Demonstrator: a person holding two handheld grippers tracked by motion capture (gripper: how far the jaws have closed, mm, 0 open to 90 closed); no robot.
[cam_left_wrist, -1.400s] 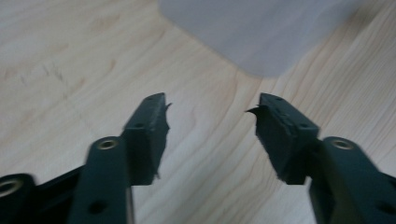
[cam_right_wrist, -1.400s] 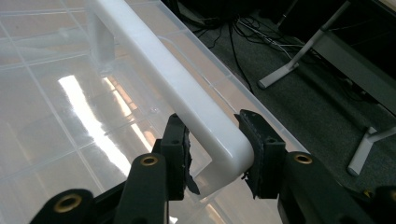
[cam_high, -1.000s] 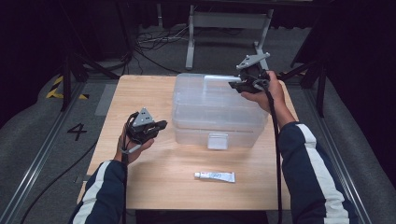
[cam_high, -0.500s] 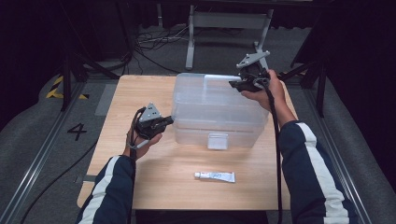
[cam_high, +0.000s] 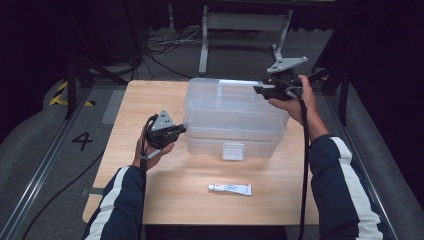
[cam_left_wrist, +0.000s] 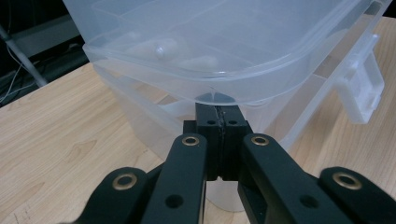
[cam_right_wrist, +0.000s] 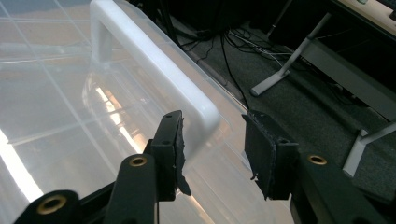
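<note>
A clear plastic box (cam_high: 235, 117) with a lid stands in the middle of the wooden table (cam_high: 150, 100). My left gripper (cam_high: 179, 130) is shut with nothing in it. Its closed tips (cam_left_wrist: 217, 116) sit right under the lid's rim on the box (cam_left_wrist: 224, 56) at its left side. My right gripper (cam_high: 260, 90) is over the back right of the lid. Its jaws have just been opening and stand apart (cam_right_wrist: 217, 144) around the end of the white handle (cam_right_wrist: 154, 60); the right pad is clear of it.
A small white tube (cam_high: 230, 189) lies on the table in front of the box. The box's front latch (cam_left_wrist: 364, 88) hangs down. Behind the table the floor holds cables and a metal stand (cam_high: 245, 22).
My left gripper has edged right to the box's left side. The right hand has shifted slightly right and its jaws have spread wider around the handle.
</note>
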